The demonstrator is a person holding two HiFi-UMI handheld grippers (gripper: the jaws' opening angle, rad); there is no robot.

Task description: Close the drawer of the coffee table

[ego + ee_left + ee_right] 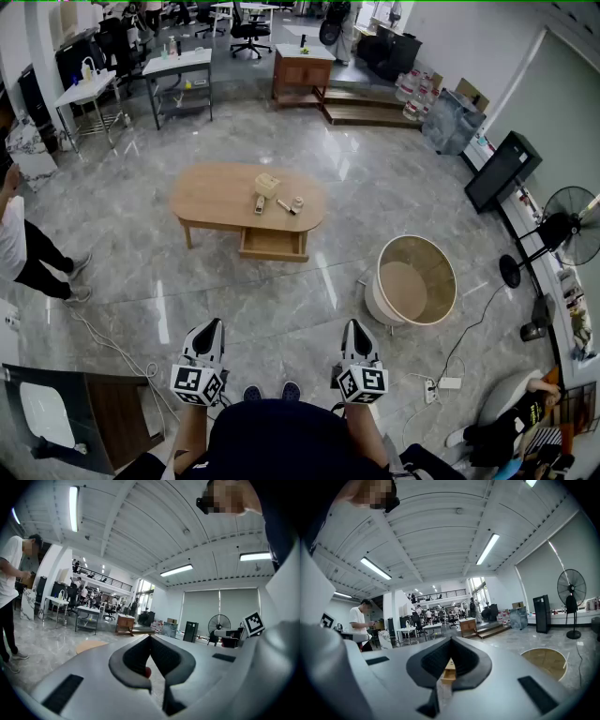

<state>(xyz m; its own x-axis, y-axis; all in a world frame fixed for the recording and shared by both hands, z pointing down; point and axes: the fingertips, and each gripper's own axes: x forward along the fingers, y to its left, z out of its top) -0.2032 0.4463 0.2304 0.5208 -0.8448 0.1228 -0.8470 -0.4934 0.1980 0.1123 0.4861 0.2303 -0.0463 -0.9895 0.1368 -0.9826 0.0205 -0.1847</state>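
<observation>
Two closed grippers (212,325) (353,324), one open drawer (273,245)

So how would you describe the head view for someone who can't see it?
An oval wooden coffee table stands mid-room on a shiny grey floor, its drawer pulled open toward the camera. At the bottom edge, the person's left gripper and right gripper point toward it from well back, jaws together and empty.

Site: large open-plan office hall, partly a lab. Evidence:
- polished grey stone floor (281,319)
- high beamed ceiling with strip lights (73,508)
- mezzanine railing (440,593) at the far end
- metal-framed worktops (178,67) carrying bottles
- swivel office chair (248,33)
- pedestal fan (562,227) by the wall
- a person (360,620) standing among the desks
</observation>
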